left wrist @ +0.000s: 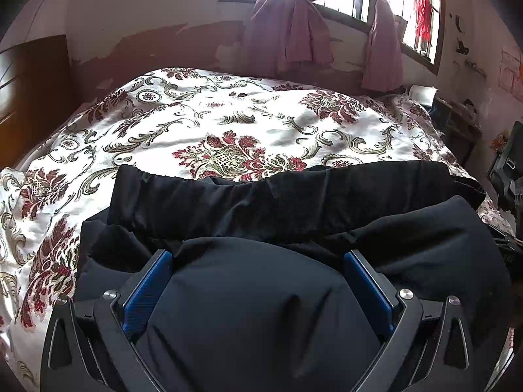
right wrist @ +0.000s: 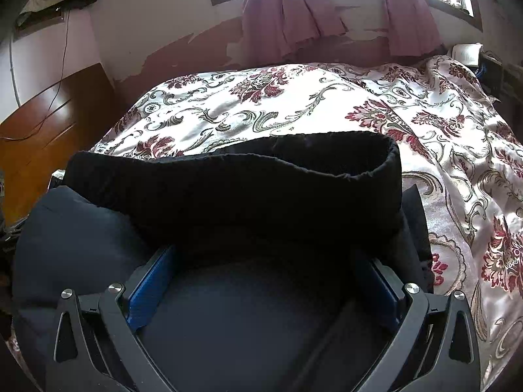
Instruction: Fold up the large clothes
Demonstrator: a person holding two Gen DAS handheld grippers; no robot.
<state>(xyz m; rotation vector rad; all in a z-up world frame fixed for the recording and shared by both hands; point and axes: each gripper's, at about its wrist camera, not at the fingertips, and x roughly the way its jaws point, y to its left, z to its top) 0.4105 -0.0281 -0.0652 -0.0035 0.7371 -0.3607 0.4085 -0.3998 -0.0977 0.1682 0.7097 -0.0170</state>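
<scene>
The black garment (left wrist: 294, 202) lies on the bed, on the floral bedspread (left wrist: 196, 114), with its gathered waistband toward the window. The left gripper (left wrist: 258, 261) is wide open above the dark cloth and grips nothing. The right gripper (right wrist: 268, 258) is also wide open, over the same garment (right wrist: 228, 196).

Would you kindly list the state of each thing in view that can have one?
left gripper: open, over dark fabric.
right gripper: open, over dark fabric.
black garment: partly folded, lying on the bed.
floral bedspread: spread out, lightly wrinkled.
pink curtains: tied back.
</scene>
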